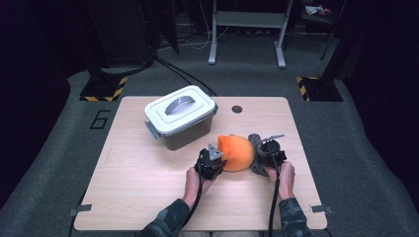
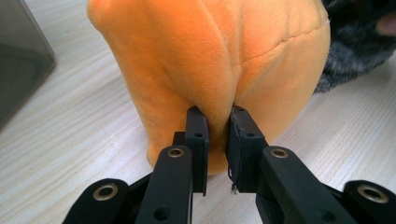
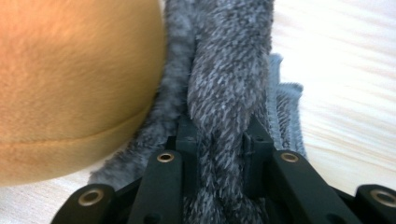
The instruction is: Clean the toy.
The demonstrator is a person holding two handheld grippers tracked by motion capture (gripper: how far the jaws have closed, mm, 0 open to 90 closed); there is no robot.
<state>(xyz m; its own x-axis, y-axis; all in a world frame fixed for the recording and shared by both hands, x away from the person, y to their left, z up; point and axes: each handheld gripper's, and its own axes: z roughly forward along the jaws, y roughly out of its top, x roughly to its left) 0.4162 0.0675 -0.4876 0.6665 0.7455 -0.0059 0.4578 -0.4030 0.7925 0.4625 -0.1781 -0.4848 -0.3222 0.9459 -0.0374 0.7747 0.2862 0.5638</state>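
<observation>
The orange plush point(image 1: 237, 152) with its grey fur part point(image 1: 256, 143) lies on the worktop point(image 1: 138, 192), near the lidded box point(image 1: 181, 117). The left tongs point(image 2: 217, 140) pinch an orange fold; the right tongs point(image 3: 219, 140) pinch the grey fur.

The high view is dim, with dark edges around the lit table point(image 1: 148, 197). Both gripper views are bright; the wood glares white near the slightly blurred grey fur point(image 3: 224, 84).
</observation>
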